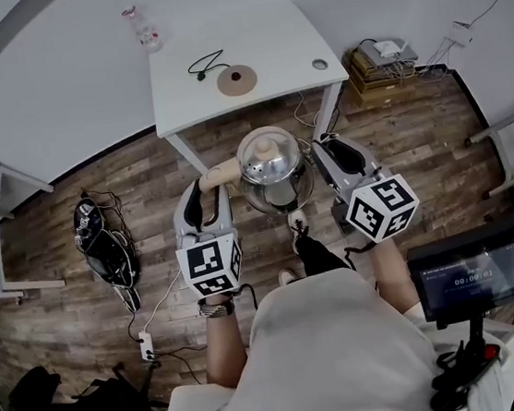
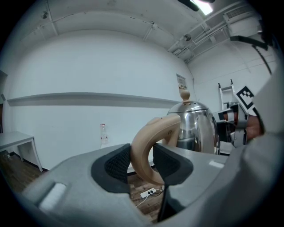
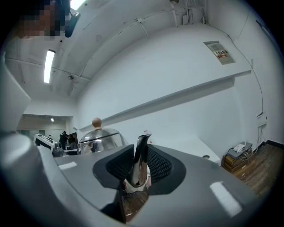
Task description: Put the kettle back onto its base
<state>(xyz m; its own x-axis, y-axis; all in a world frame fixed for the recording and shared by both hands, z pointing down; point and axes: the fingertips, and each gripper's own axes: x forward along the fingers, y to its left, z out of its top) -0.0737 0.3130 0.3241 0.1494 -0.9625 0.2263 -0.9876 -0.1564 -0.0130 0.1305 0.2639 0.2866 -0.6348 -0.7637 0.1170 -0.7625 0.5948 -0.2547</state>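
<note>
A shiny steel kettle (image 1: 273, 165) with a knobbed lid hangs in the air between my two grippers, over the wooden floor in front of the white table (image 1: 264, 36). My left gripper (image 1: 210, 185) is shut on its curved beige handle (image 2: 153, 142), which sits between the black pads (image 2: 116, 165). My right gripper (image 1: 327, 151) is shut on the narrow steel spout (image 3: 141, 159). The kettle body (image 2: 193, 126) shows past the handle, and its lid (image 3: 100, 133) shows left of the spout. The round brown base (image 1: 236, 80) with its black cord lies on the table, beyond the kettle.
A glass bottle (image 1: 144, 28) stands by the wall behind the table. Stacked boxes with a power adapter (image 1: 379, 66) sit to the table's right. On the floor lie a black bag (image 1: 104, 245) and a power strip (image 1: 147, 344). A screen on a stand (image 1: 474, 271) is at my right.
</note>
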